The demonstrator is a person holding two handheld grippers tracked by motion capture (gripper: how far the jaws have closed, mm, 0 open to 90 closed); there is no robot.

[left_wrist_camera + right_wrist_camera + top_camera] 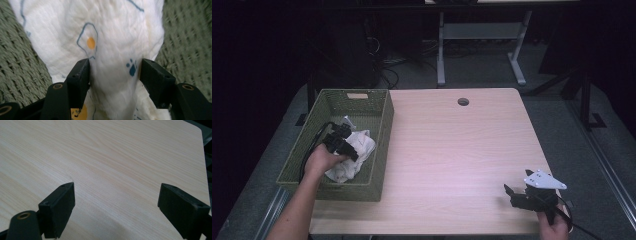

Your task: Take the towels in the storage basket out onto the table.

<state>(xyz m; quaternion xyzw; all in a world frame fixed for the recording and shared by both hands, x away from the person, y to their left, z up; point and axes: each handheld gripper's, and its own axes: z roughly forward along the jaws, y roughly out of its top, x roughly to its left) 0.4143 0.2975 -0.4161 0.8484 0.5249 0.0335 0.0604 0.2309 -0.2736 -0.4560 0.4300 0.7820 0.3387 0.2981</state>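
Observation:
A white cloth (360, 144) with small blue and orange prints lies crumpled in a green woven basket (384, 131) at the table's left. My left gripper (348, 149) reaches down into the basket. In the left gripper view its two black jaws stand on either side of a raised fold of the cloth (112, 37), and both pads touch the fabric, which narrows between them; left gripper (115, 72). My right gripper (510, 194) rests low over the table's front right corner. In the right gripper view the right gripper (116, 197) has its jaws wide apart with bare wood between them.
The light wooden table (452, 145) has a round cable hole (463, 101) near its far edge. The basket's woven walls (22, 72) close in around the cloth. Behind the table stand white desk legs (441, 55) and dark floor.

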